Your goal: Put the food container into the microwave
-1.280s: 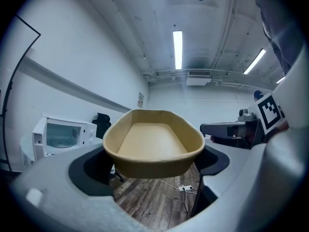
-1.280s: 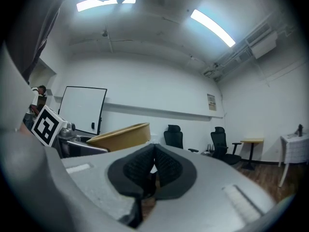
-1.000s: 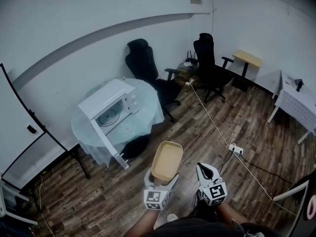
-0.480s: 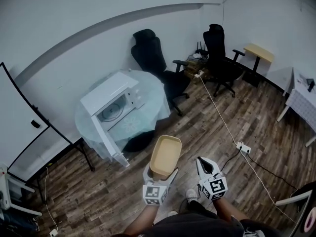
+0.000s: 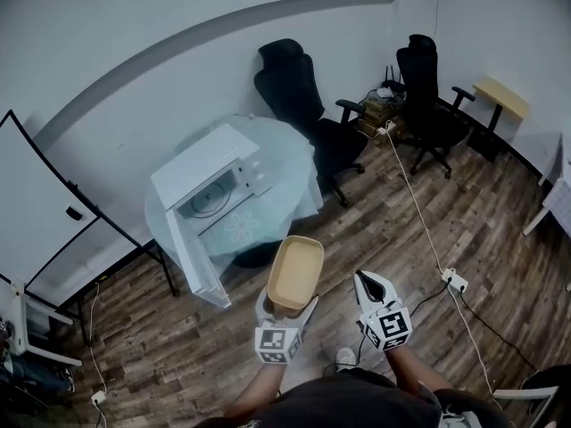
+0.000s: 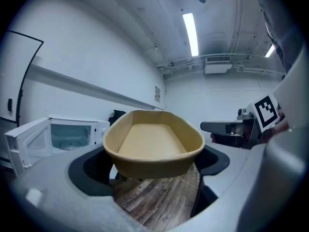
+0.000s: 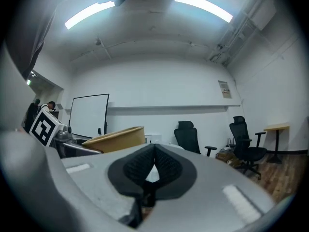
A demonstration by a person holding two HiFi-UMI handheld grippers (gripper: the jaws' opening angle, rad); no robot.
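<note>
Sitting on round table (image 5: 287,182) over wood floor (image 5: 401,239), microwave (image 5: 210,181) stands open.

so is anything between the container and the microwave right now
Nothing visible. The food container, held in the left gripper, faces the microwave with only wood floor between. The microwave's door hangs open, left of the path.

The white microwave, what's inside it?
The white microwave, its door open, shows only a round turntable plate inside. No food is visible there. Its own walls cover the edges of the inside from the head view.
</note>
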